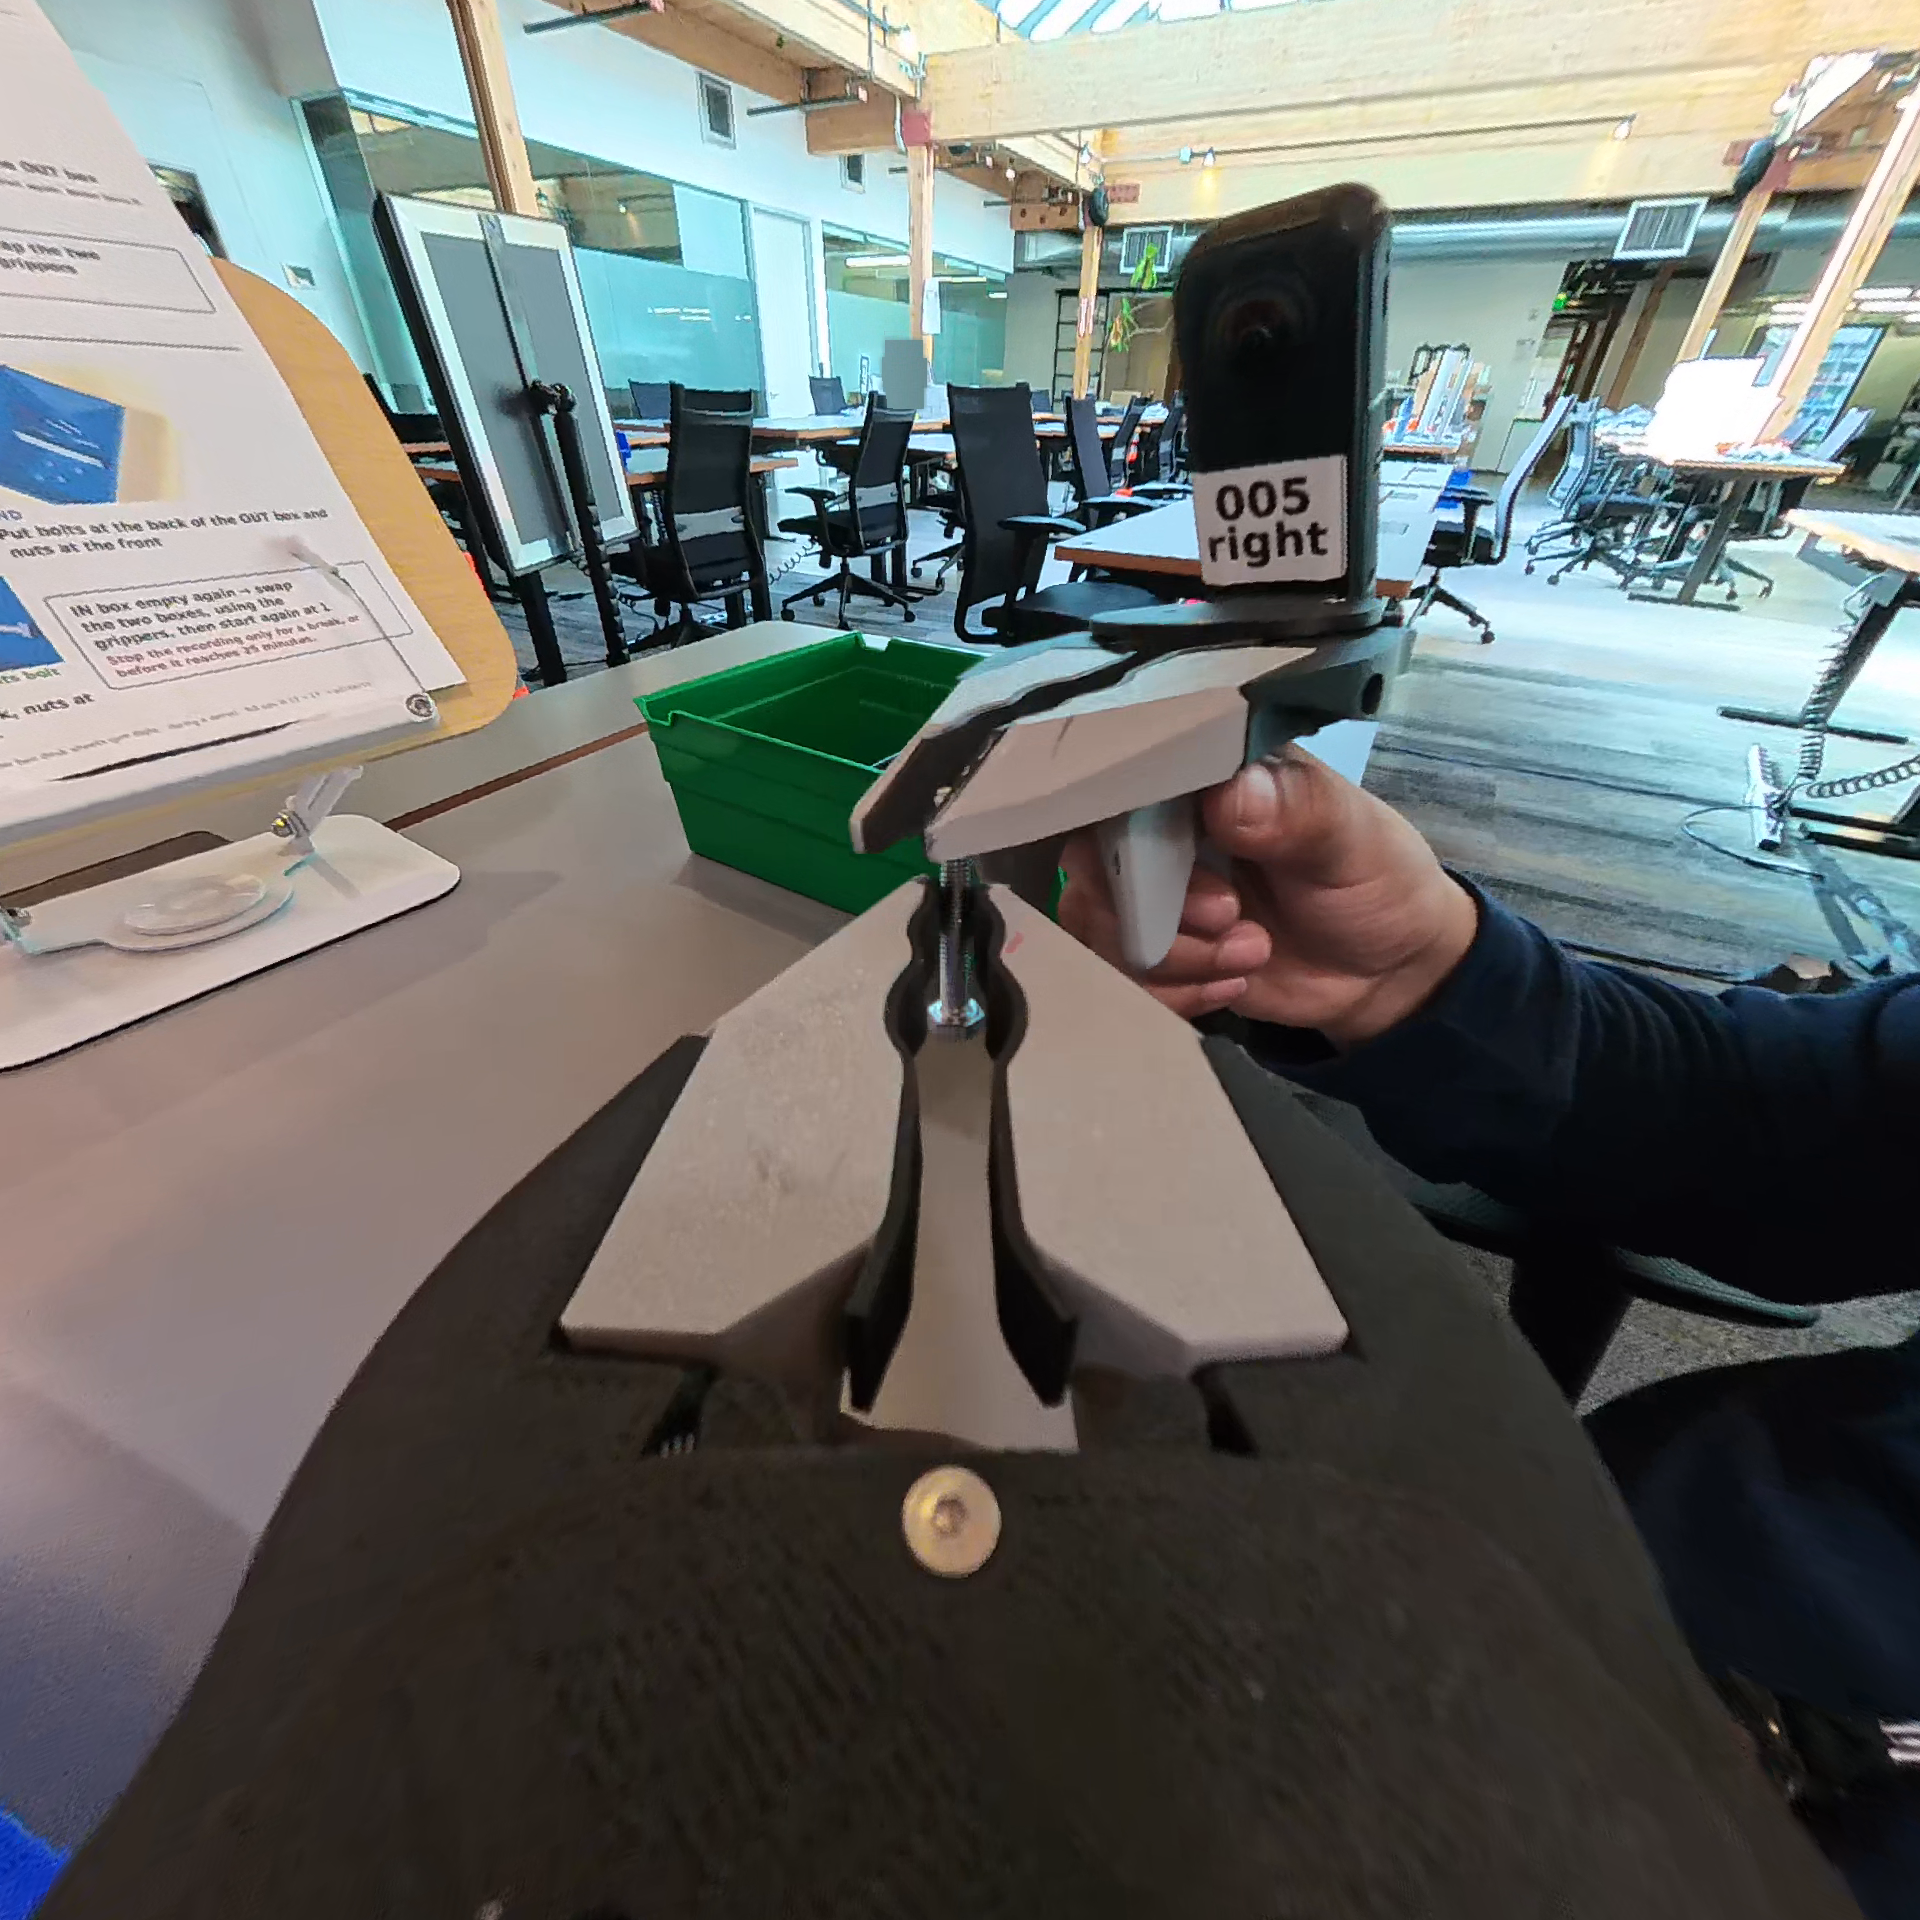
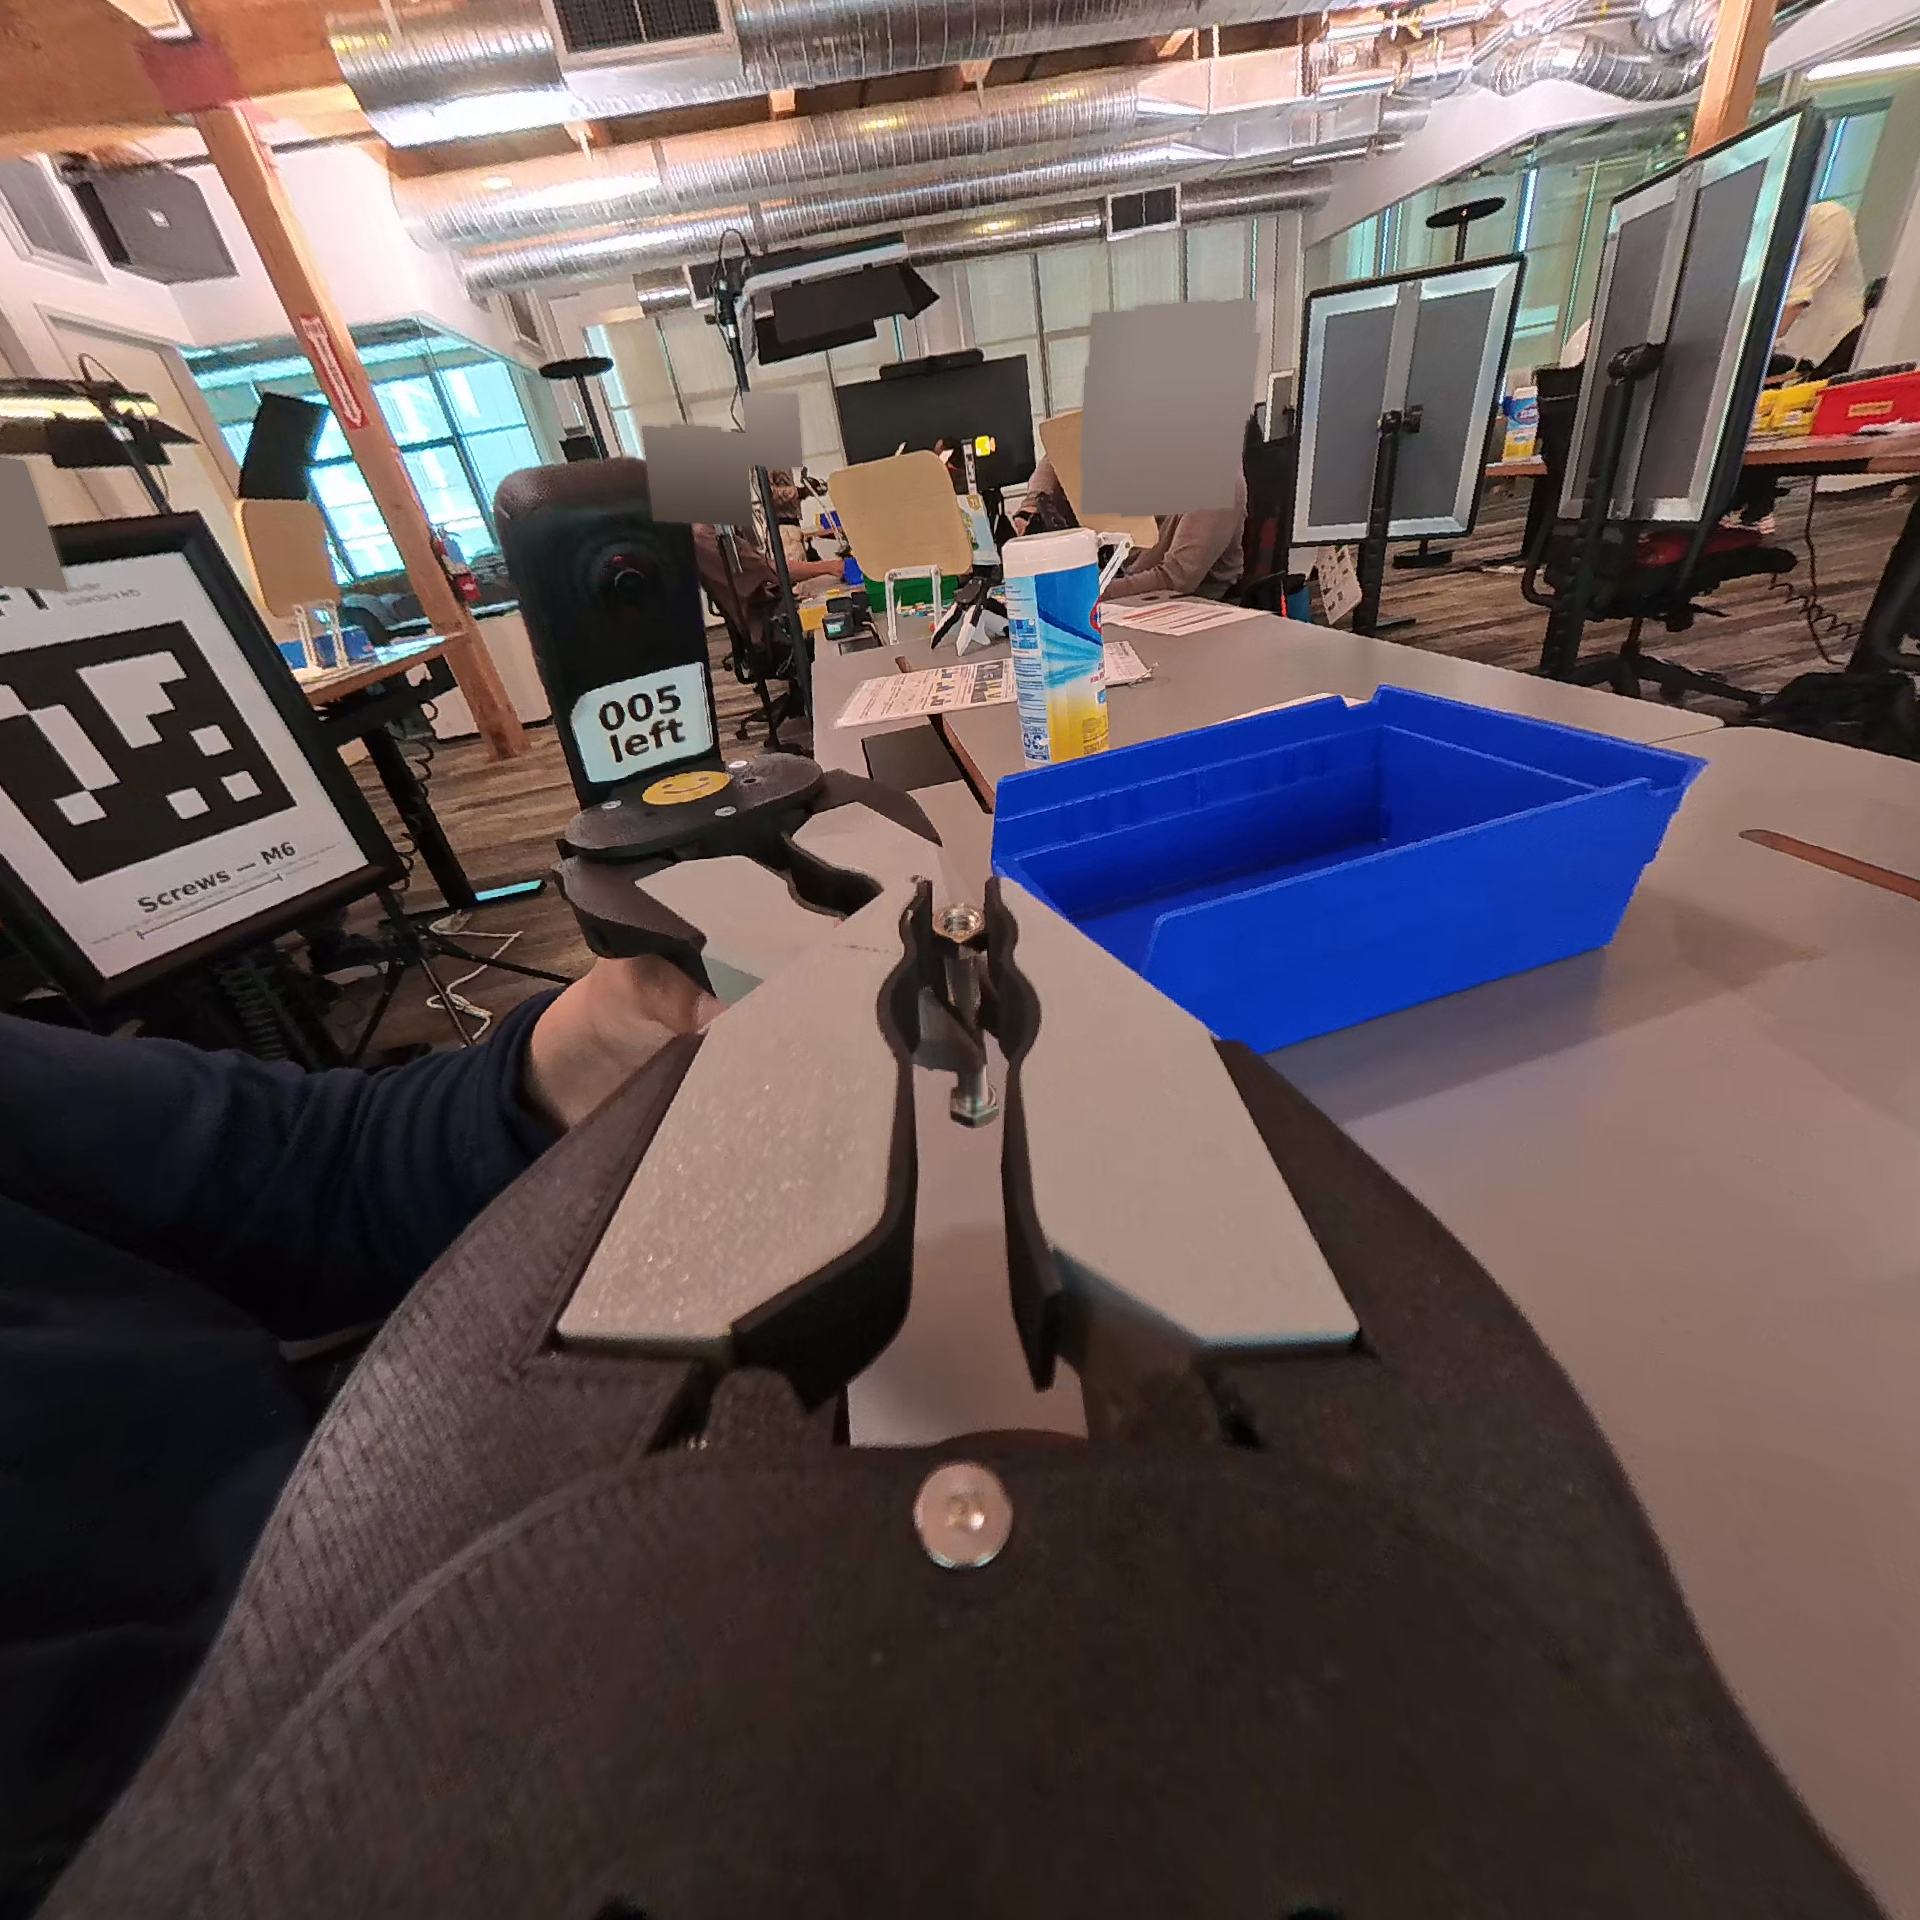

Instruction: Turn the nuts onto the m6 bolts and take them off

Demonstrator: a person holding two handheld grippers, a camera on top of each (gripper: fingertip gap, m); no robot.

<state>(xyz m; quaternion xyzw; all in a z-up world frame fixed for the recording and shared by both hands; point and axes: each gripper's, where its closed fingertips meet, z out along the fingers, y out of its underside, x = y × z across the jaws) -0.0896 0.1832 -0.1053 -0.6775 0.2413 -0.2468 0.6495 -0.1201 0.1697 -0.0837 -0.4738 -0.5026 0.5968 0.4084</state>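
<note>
Above the grey table (image 2: 1558, 1195), between the two grippers, stands one bolt (image 1: 952, 961) with one nut (image 2: 958, 922) on its upper end; the bolt is upright, its hex head at the bottom. The left gripper (image 1: 954, 935) is closed on the bolt's shank, its fingers nearly touching with the head showing just below the grip (in the right wrist view the head hangs under those fingers). The right gripper (image 2: 956, 925) comes in from the other side, one level higher, and is clamped on the nut at the very tips of its fingers; the two tools cross there, almost touching. One hand (image 1: 1288, 914) in a dark blue sleeve holds the right gripper's trigger. Two bins sit on the table: one green bin (image 1: 790, 748) beyond the left gripper, one blue bin (image 2: 1351, 862) just beyond the right; no contents show in either from these angles. One sheet on a white stand (image 1: 187, 457) stands to the left, one framed marker sign (image 2: 135, 748) off the table edge, and one wipes canister (image 2: 1055, 644) behind the blue bin.
</note>
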